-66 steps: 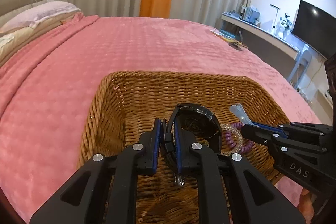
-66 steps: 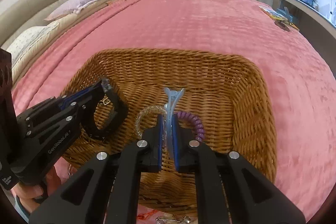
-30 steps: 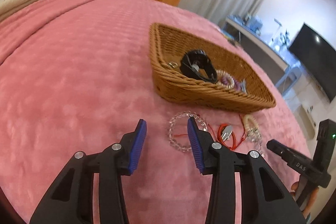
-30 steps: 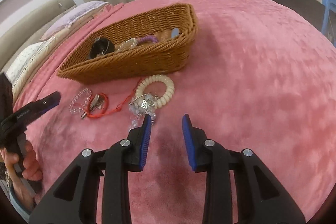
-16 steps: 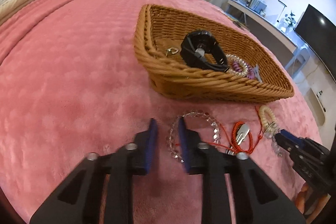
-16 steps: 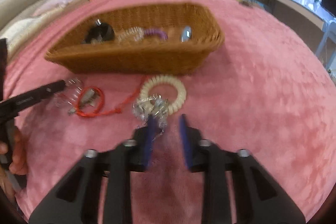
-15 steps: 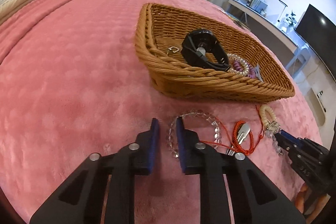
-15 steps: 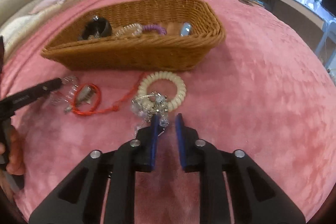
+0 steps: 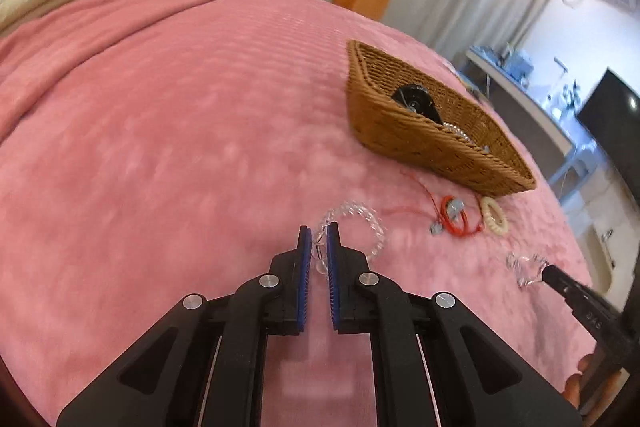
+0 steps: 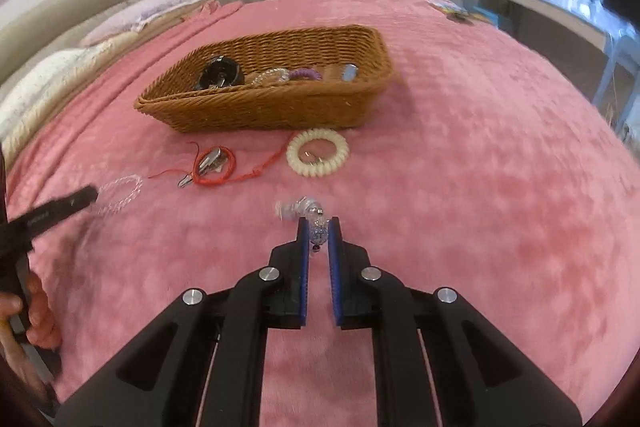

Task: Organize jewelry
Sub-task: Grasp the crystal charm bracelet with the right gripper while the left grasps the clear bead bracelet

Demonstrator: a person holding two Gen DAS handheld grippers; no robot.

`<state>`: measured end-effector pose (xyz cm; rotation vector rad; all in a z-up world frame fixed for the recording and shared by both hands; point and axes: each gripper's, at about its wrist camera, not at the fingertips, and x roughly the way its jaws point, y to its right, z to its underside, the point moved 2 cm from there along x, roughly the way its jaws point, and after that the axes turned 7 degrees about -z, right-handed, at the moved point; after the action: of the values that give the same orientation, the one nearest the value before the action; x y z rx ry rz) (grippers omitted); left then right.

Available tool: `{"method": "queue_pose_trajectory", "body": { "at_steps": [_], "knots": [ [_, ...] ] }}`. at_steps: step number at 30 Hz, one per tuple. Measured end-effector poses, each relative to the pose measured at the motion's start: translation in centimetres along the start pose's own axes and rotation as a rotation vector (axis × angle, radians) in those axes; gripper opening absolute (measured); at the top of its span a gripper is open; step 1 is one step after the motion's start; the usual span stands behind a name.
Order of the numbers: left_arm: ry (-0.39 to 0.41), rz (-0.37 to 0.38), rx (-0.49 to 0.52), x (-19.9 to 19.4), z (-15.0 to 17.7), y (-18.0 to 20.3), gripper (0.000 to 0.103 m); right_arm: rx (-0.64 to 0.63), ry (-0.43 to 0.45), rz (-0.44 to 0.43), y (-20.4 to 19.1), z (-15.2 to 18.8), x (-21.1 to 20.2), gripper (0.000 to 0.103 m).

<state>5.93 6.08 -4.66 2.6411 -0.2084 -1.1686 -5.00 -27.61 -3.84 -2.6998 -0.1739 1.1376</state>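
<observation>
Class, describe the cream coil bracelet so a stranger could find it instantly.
Find the wicker basket on the pink bedspread. Just before its near wall lies the cream coil bracelet, right of the red cord. It alone is an opaque, ribbed, pale ring.

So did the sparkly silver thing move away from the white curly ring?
Yes. The sparkly charm, shut in the right claw, has come away from the cream coil ring, toward the camera.

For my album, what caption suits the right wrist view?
Right gripper pinching a sparkly beaded charm above the pink bedspread, wicker basket beyond.
</observation>
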Motion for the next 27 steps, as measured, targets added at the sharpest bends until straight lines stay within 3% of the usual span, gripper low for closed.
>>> {"method": "queue_pose_trajectory", "body": {
  "at_steps": [5, 11, 15, 19, 23, 27],
  "knots": [
    [-0.002, -0.036, 0.014, -2.6, 2.8, 0.1, 0.006, 0.06, -0.04, -0.039, 1.4, 1.5, 0.0, 0.008],
    [-0.037, -0.065, 0.069, -3.1, 5.6, 1.0, 0.008, 0.034, -0.028, -0.046, 1.3, 2.5, 0.1, 0.008],
    [-0.051, 0.001, 0.07, -3.8, 6.2, 0.9, 0.022, 0.065, -0.025, -0.113, 2.2, 3.2, -0.1, 0.009],
    [-0.037, -0.009, 0.081, -4.4, 6.1, 0.3, 0.022, 0.12, -0.006, -0.148, 3.4, 3.3, -0.4, 0.019],
    [-0.01, -0.002, 0.075, -5.0, 4.9, 0.0, 0.025, 0.146, 0.016, -0.144, 4.0, 3.4, -0.7, 0.039],
    [-0.02, -0.015, 0.095, -4.0, 3.8, -0.2, 0.025, 0.121, 0.002, -0.118, 3.4, 2.9, -0.4, 0.04]
  ]
}}
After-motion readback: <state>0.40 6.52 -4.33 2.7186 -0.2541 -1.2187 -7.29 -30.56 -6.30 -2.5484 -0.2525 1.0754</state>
